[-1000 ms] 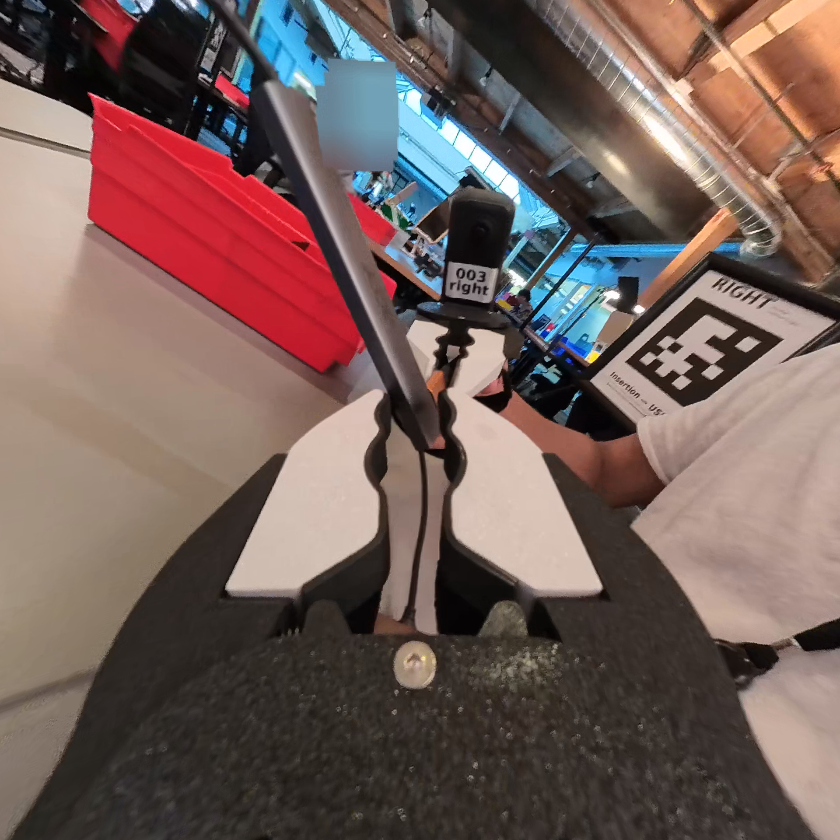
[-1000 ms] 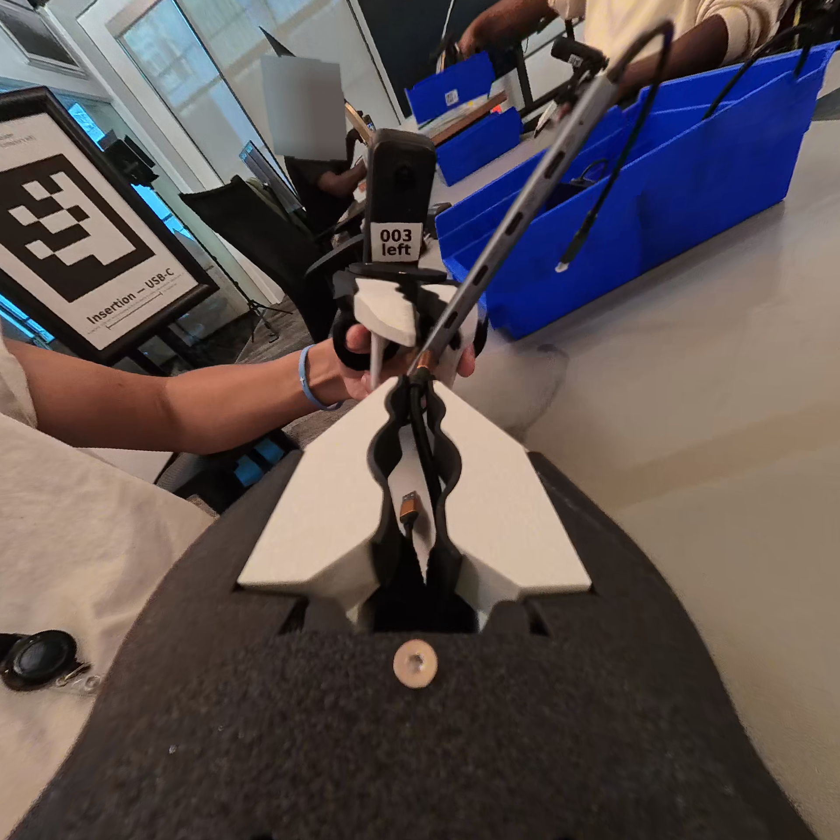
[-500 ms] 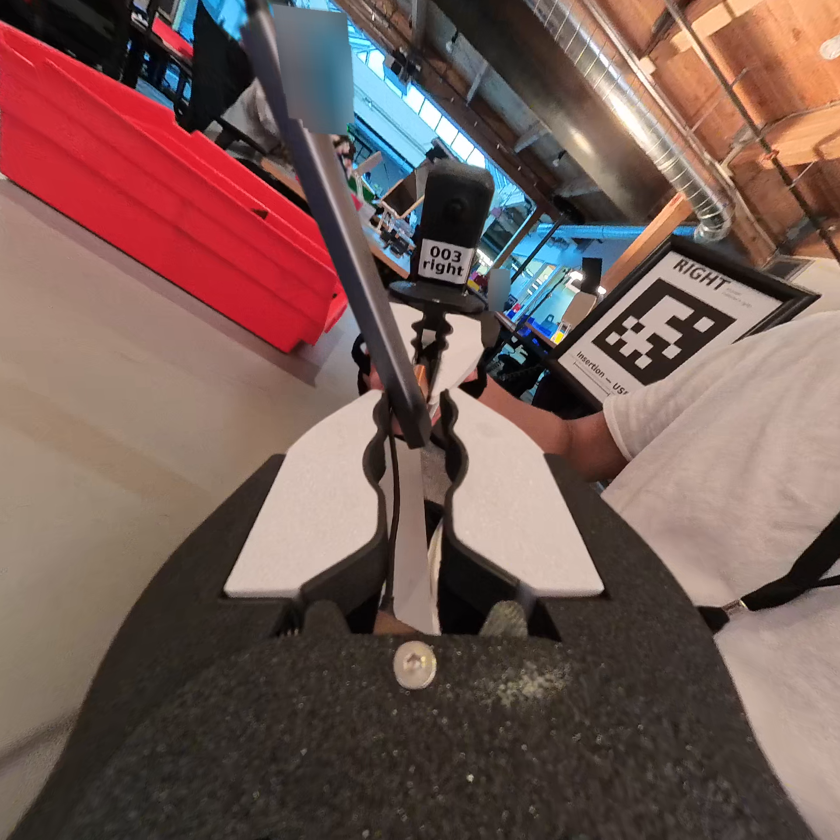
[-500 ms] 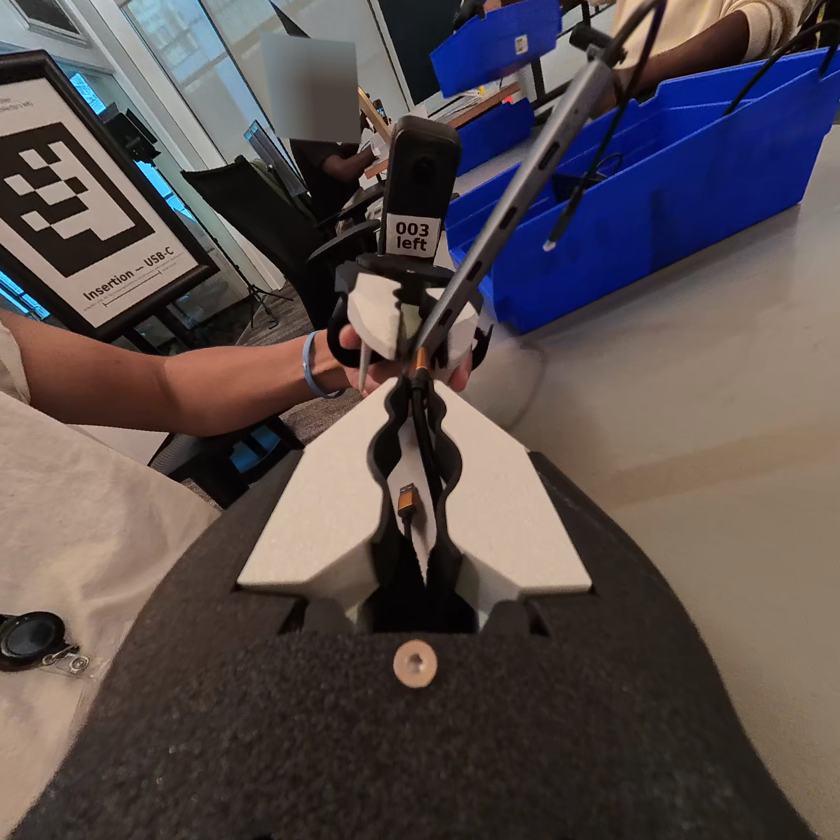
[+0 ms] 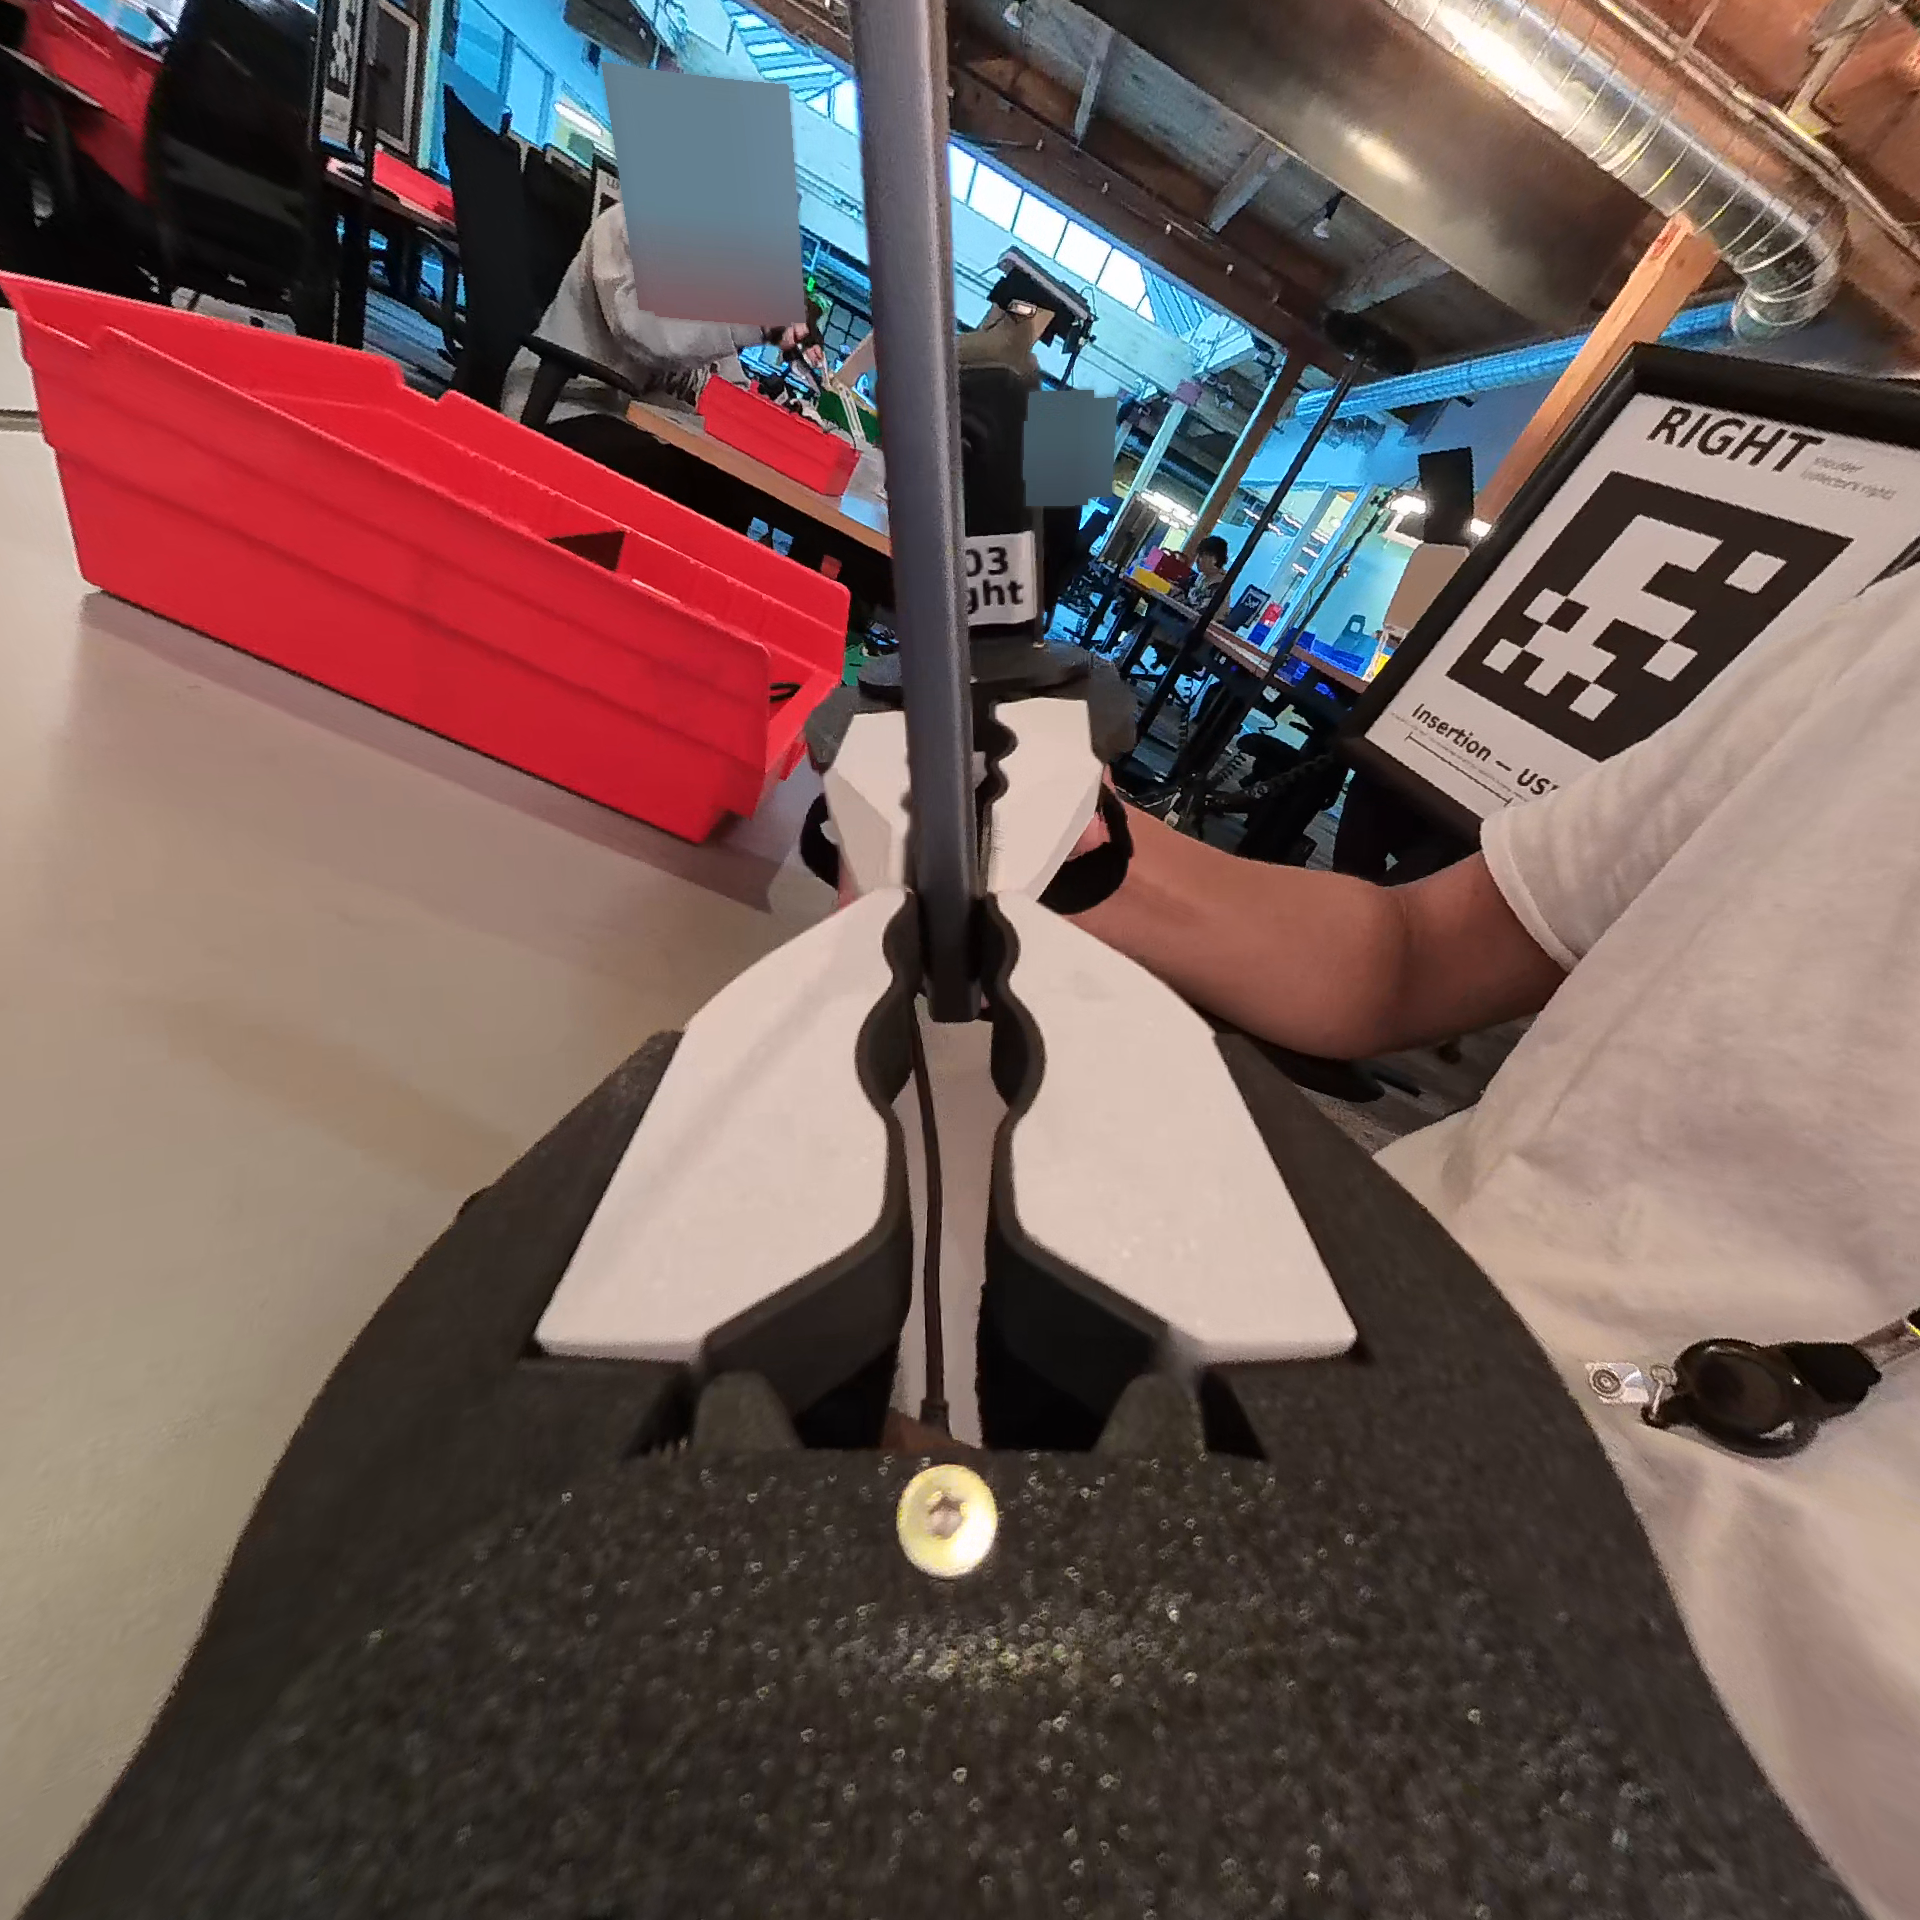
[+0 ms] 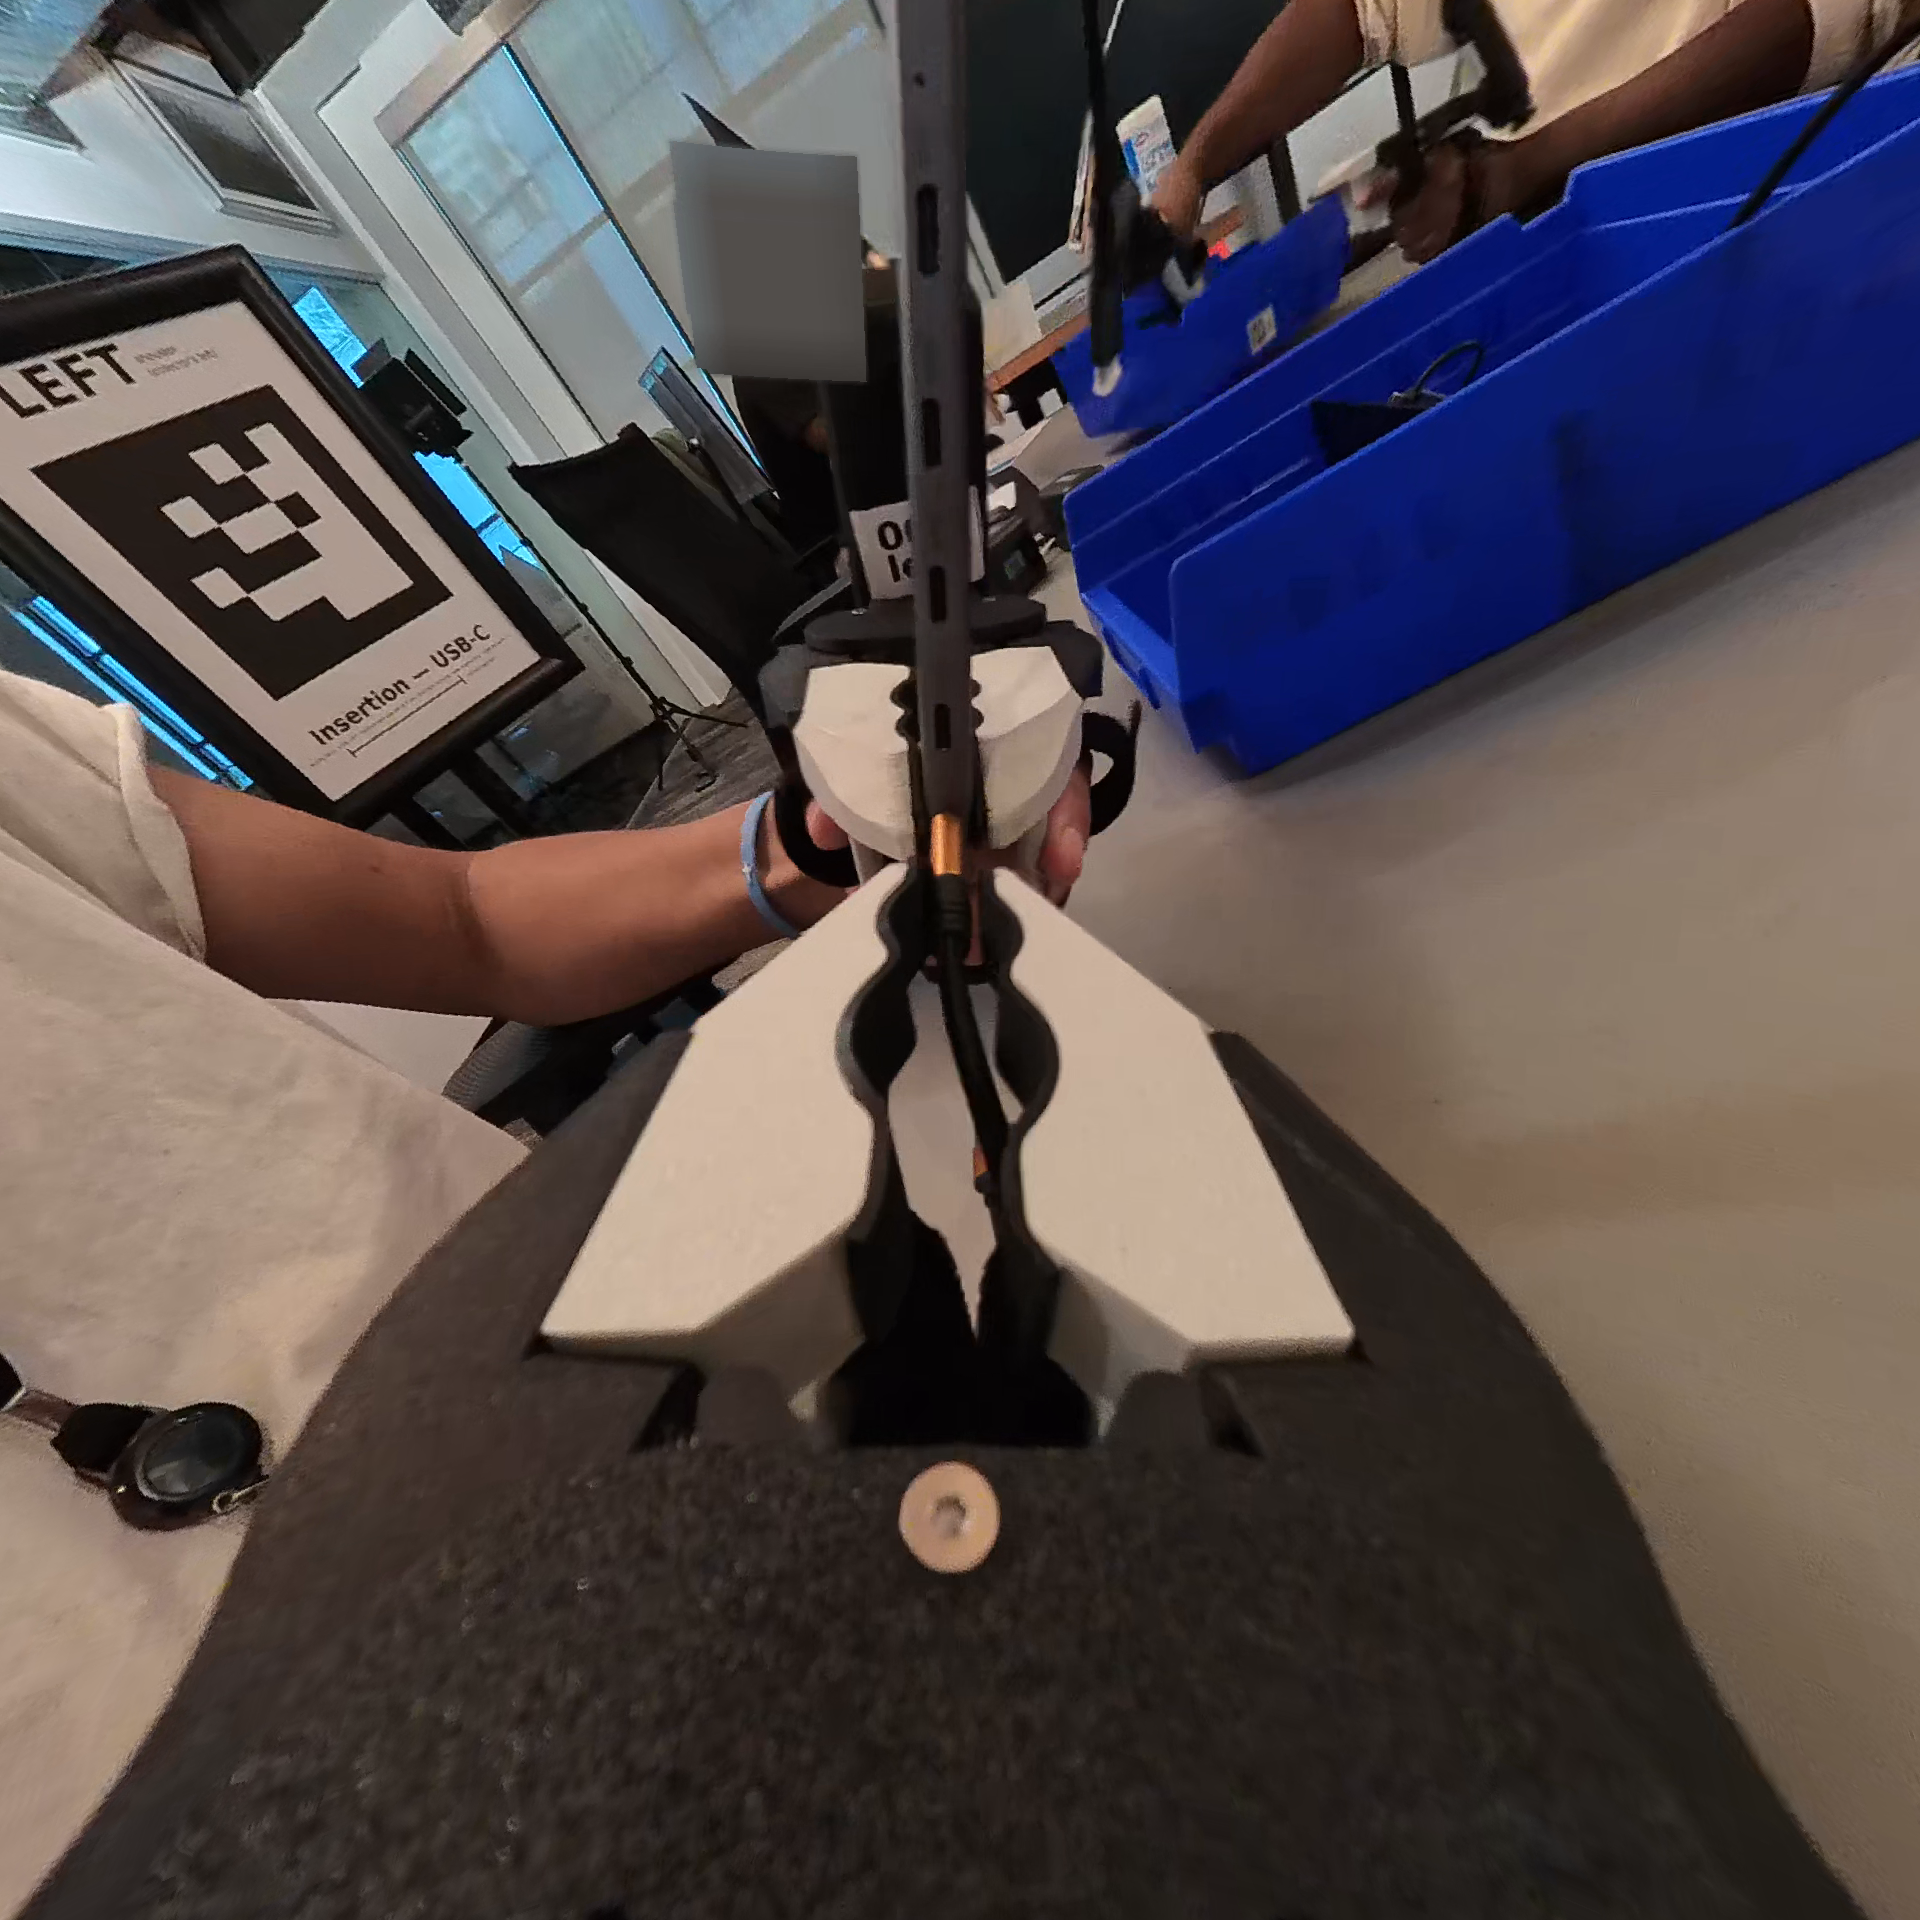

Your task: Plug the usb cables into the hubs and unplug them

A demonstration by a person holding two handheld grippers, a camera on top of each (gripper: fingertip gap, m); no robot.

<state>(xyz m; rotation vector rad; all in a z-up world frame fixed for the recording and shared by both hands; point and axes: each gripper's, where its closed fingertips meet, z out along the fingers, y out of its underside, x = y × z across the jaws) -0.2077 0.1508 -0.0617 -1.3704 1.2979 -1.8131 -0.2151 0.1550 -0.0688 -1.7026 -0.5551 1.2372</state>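
Since a second ago the grey hub [image 5: 914, 499] has swung from a leftward lean to near upright in the left view, and the red bin [image 5: 416, 561] has slid further into frame. My left claw [image 5: 948, 935] is clenched on the hub's lower end, the thin black lead [image 5: 928, 1195] running back between its fingers. My right claw [image 6: 948, 904] is clenched on the black cable [image 6: 971, 1049] just behind its copper-collared plug [image 6: 948, 847], which touches the hub's bottom edge; seated or not, can't tell. The two claws face each other tip to tip, off the near edge of the surface [image 6: 1558, 1039]. My read: hub upright puts its slotted edge toward the right camera, and the short grip on the cable keeps the plug stiff. Blue bin [image 6: 1507, 520] sits toward the far right edge of the surface, red bin toward the far left. Framed marker boards [image 6: 260, 520] stand behind each arm.
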